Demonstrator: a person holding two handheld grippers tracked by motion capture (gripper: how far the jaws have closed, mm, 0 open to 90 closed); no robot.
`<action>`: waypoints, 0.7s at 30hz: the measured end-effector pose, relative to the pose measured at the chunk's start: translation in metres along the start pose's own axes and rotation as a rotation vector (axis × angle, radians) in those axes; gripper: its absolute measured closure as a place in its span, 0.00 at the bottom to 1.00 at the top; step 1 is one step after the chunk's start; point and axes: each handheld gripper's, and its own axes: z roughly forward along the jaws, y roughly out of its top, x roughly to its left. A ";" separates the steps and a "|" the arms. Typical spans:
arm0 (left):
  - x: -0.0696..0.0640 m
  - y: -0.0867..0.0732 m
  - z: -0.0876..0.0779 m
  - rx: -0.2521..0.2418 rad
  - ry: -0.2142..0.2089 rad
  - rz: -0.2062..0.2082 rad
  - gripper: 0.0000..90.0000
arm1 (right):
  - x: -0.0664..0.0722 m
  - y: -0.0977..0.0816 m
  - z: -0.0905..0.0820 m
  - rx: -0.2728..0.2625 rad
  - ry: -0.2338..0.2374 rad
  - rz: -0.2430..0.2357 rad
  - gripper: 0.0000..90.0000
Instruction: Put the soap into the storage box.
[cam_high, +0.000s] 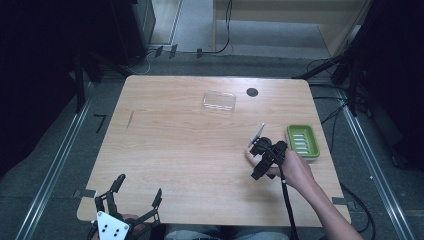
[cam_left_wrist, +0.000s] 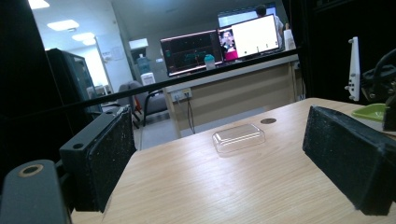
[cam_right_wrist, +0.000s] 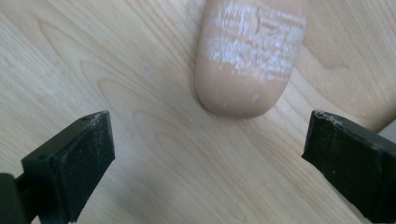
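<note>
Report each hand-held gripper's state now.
Left hand-held gripper: open, holding nothing.
Right hand-held gripper: open, holding nothing, over the table.

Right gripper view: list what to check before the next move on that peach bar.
1. Right hand-held gripper jaws open: ok.
2. Peach bar between the jaws: not ok, it lies flat on the table ahead of them.
3. Green dish empty: ok.
4. Left hand-held gripper open, at the near table edge, away from the bar: ok.
5. Bar's far end clear: cannot tell.
</note>
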 end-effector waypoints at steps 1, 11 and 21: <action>0.000 0.000 0.000 -0.001 0.001 -0.001 0.11 | 0.000 0.002 0.000 -0.005 0.003 0.006 0.02; 0.000 0.000 0.000 -0.001 0.000 -0.001 0.11 | -0.007 0.016 0.003 -0.013 0.025 0.026 0.01; 0.000 0.000 0.000 -0.001 0.001 -0.002 0.11 | -0.017 0.026 0.009 -0.007 0.046 0.049 0.00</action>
